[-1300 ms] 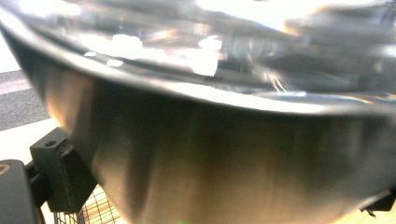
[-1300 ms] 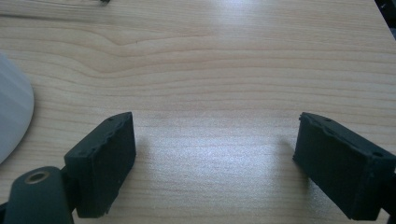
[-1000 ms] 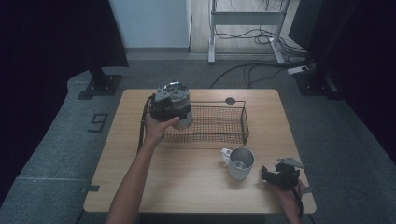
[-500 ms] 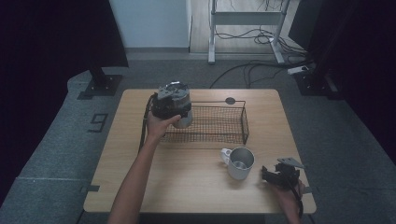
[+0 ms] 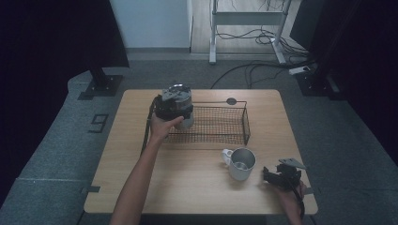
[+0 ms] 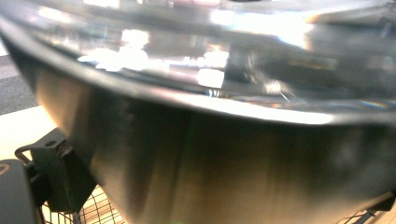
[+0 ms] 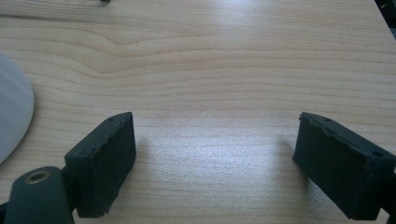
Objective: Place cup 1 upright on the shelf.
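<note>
A person's left hand holds my left gripper (image 5: pixel 172 108) over the left end of a black wire basket (image 5: pixel 246 123). It is shut on a shiny steel cup (image 5: pixel 179 92), which looms close up in the left gripper view (image 6: pixel 210 140), with one black finger (image 6: pixel 56 179) beside its wall. The cup hangs at the basket's left end; whether it touches the mesh I cannot tell. A second steel mug (image 5: pixel 241 164) with a white handle stands on the wooden table (image 5: pixel 187 187) in front of the basket. My right gripper (image 5: pixel 269 175) rests near the front right corner, open (image 7: pixel 212 154) over bare wood, with the mug's edge (image 7: pixel 11 116) to its left.
A small dark round disc (image 5: pixel 231 101) lies behind the basket. The left gripper's cable (image 5: pixel 146 133) hangs along the basket's left side. Grey floor surrounds the table, with a stand base (image 5: pixel 101 86) and cables (image 5: pixel 253 70) behind it.
The left hand with the steel cup has sunk a little toward the basket's left end. The right gripper and the mug have stayed where they were.
</note>
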